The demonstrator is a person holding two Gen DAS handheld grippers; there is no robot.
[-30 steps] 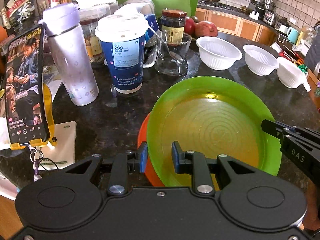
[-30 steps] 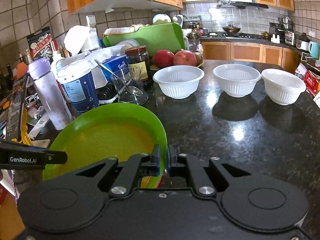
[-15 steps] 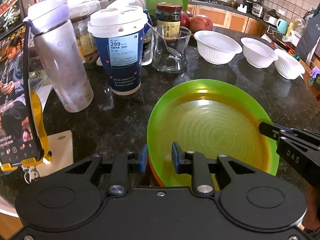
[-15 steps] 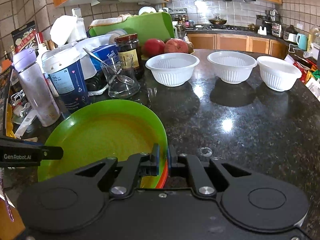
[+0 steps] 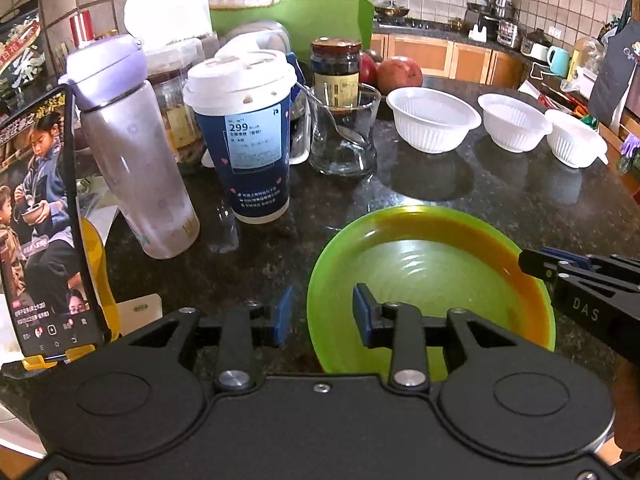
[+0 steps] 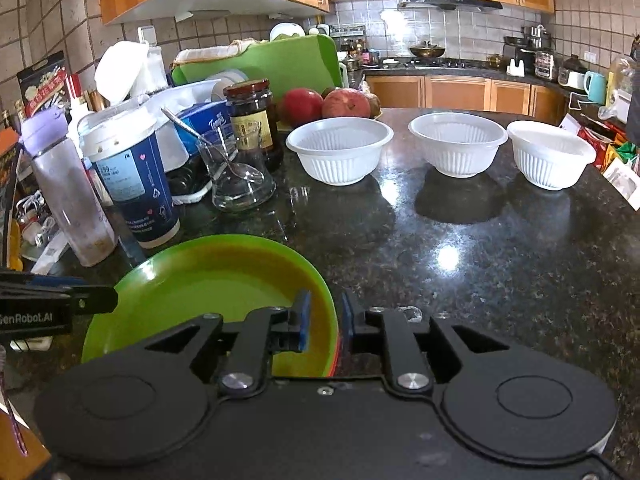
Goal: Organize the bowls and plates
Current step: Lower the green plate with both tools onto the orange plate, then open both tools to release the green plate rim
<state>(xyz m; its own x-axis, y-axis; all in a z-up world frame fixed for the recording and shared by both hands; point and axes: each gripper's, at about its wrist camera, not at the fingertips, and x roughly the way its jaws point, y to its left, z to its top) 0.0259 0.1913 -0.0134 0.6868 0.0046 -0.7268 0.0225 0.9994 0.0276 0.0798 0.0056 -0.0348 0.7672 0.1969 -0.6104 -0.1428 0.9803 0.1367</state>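
A green plate (image 5: pixel 432 276) lies on the dark counter, stacked on an orange plate whose rim (image 6: pixel 337 354) shows at its right edge. My left gripper (image 5: pixel 322 316) straddles the green plate's left rim; its jaws are opening and the pads stand off the rim. My right gripper (image 6: pixel 324 320) straddles the right rim, its jaws also opening, a gap on each side. Three white ribbed bowls (image 6: pixel 340 148) (image 6: pixel 458 144) (image 6: pixel 550 154) stand in a row at the back of the counter.
Left of the plates stand a blue paper cup (image 5: pixel 248 136), a lilac bottle (image 5: pixel 132 152), a glass with a spoon (image 5: pixel 344 132), a dark jar (image 5: pixel 336 68) and a phone on a yellow stand (image 5: pixel 44 224). Pomegranates (image 6: pixel 344 102) lie behind the bowls.
Both grippers have opened off the plate rims. The green plate has sunk onto the orange one, which now barely shows.
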